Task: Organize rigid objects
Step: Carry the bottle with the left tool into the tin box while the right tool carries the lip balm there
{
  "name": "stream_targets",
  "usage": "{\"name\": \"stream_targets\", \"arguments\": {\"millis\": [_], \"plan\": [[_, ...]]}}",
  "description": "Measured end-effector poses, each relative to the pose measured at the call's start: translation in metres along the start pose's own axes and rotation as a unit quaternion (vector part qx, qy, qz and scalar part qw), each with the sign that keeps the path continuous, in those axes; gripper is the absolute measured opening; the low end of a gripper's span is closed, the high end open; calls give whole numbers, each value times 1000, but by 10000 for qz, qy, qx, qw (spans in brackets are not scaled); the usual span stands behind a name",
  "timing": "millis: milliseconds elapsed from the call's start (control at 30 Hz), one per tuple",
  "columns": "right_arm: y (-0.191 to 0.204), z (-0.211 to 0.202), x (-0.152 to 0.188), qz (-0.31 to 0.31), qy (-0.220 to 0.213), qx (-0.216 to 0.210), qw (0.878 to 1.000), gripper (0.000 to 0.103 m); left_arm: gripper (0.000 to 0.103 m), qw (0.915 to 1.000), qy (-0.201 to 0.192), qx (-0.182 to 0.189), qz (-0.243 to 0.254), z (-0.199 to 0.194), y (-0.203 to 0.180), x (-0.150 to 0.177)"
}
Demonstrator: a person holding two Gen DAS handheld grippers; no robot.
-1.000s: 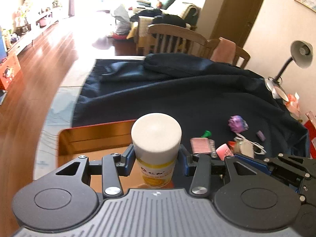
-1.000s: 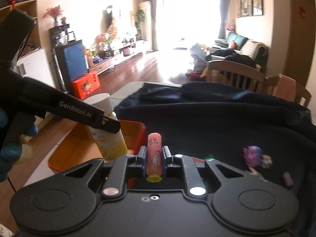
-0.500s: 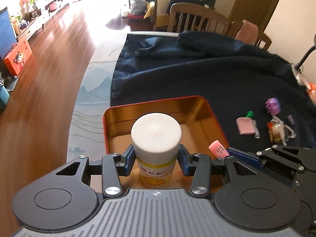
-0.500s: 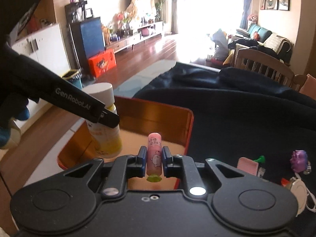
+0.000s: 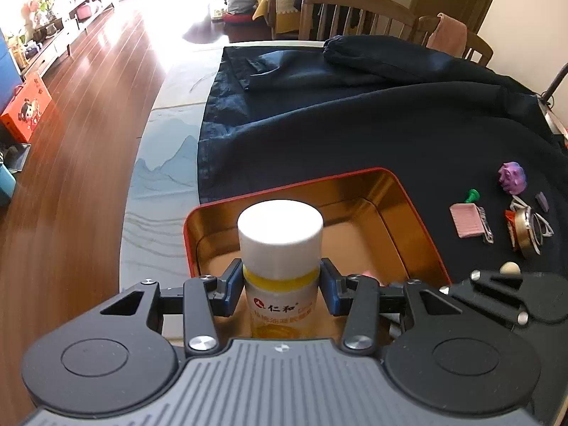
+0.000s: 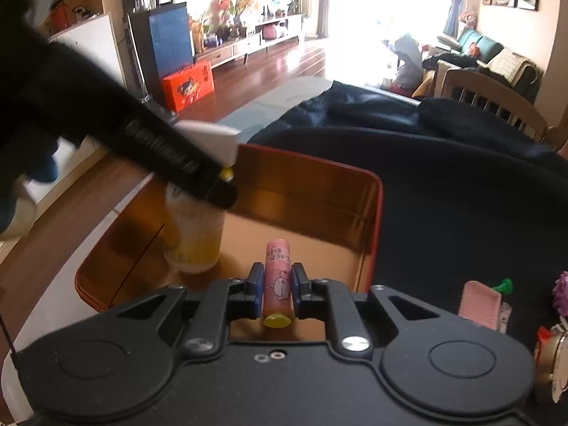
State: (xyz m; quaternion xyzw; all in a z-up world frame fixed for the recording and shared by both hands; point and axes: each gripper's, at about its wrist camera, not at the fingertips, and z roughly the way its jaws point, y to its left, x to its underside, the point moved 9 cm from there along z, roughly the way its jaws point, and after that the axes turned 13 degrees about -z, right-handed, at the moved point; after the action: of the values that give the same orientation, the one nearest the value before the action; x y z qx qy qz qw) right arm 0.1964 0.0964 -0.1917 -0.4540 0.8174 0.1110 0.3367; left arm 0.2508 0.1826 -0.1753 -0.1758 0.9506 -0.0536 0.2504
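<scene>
The left fingers (image 5: 281, 293) are clenched on a white-capped bottle (image 5: 280, 248), pads just under the cap on either side; the right fingers (image 6: 277, 293) are clenched on a small pink tube (image 6: 277, 277). Both hold as they did a second ago, with no change in either grip. What has changed is the place: a second ago the tin (image 5: 419, 220) sat low and partly hidden behind the bottle, and the tube hung beside its red rim; now both views look down into the gold inside, with the bottle over the near left part of the floor and the tube over the near right part. In the right view the bottle's base looks close to the floor of the tin, though blur keeps me from saying whether it touches. That suggests both things are about ready to be set down. The bottle stands roughly upright, long axis vertical, cap up. The tube's long axis runs along the fingers, its rounded pink end pointing forward and its yellow end toward the camera. Loose bits remain on the dark cloth (image 5: 355, 124) over the bench: a pink comb (image 5: 467, 220), a purple toy (image 5: 511, 177), a green peg (image 5: 472, 197).
</scene>
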Motion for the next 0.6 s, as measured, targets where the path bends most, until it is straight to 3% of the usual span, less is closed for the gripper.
{"name": "stream_targets", "arguments": {"millis": [467,600], "plan": [[7,16,4,-160,258,-107,9995,16,44,9989,337,-323,26,42,9,3],[6,13,5,-195,254,-152,9994,24,45,9987,324,-370,103,43,6,5]]}}
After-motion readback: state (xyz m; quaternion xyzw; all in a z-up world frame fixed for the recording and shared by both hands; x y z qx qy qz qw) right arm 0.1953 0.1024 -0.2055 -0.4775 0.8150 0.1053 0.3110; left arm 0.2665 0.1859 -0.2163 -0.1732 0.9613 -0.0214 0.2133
